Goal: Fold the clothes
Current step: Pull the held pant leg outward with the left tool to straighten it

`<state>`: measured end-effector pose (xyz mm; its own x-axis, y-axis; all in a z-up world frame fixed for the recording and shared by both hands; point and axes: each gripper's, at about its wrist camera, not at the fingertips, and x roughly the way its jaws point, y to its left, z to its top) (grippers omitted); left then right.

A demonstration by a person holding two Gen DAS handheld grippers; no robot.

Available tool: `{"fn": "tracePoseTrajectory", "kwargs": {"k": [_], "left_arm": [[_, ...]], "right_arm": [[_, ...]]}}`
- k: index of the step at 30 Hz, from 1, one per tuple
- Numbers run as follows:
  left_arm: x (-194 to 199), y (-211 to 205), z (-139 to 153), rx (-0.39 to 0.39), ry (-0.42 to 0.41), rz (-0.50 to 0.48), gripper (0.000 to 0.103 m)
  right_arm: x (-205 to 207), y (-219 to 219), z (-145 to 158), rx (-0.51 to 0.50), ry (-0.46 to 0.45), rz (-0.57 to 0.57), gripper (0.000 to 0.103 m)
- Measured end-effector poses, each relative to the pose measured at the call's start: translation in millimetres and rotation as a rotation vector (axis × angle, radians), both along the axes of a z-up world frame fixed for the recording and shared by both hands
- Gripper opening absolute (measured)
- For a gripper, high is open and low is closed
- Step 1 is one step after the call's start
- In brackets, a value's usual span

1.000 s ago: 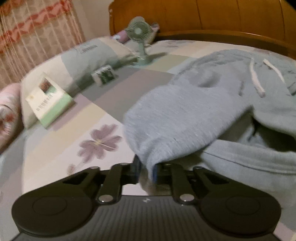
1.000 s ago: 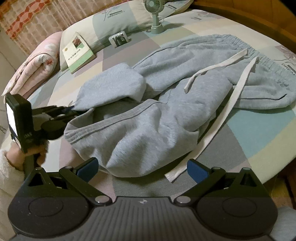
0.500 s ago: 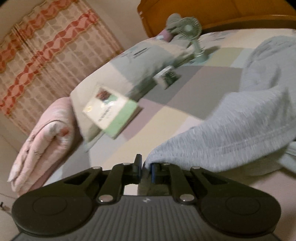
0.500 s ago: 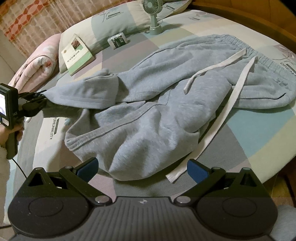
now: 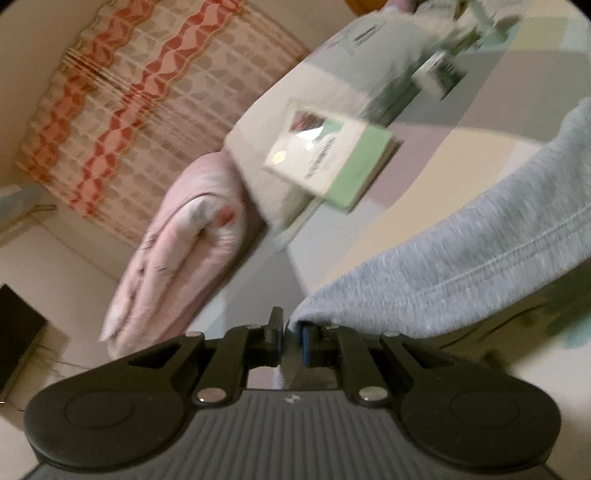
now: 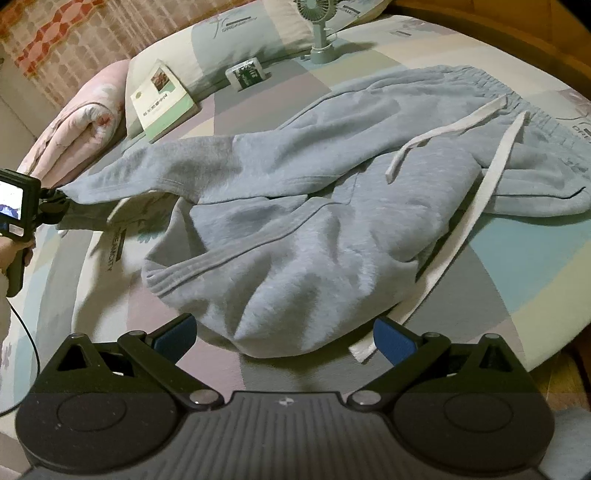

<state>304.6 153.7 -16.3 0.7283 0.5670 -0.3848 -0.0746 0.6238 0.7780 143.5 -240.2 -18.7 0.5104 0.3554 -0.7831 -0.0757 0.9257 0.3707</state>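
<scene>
- Left gripper point(image 5: 291, 334) pinches the cuff of the grey fleece sweatpants point(image 6: 332, 206).
- Right gripper point(image 6: 282, 336) hangs spread, empty.
- Left wrist view is blurred; green-covered paperback book point(image 5: 328, 162) is unreadable.

bed point(image 6: 498, 295): patchwork sheet | headboard point(image 6: 517, 29): wooden | curtain point(image 5: 122, 99): red-patterned | light: dim

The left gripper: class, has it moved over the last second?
Yes. The left gripper, shut on the trouser leg, has pulled outward to the left, away from the book, stretching the leg straight.
</scene>
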Motion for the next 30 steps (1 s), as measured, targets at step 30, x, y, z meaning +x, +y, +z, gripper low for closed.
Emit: {"fn": "tracePoseTrajectory", "kwargs": {"k": [30], "left_arm": [[18.2, 55.3, -16.6, -0.122, -0.007, 0.023, 0.01]], "right_arm": [[19.1, 16.9, -11.5, -0.023, 0.053, 0.009, 0.103]]}}
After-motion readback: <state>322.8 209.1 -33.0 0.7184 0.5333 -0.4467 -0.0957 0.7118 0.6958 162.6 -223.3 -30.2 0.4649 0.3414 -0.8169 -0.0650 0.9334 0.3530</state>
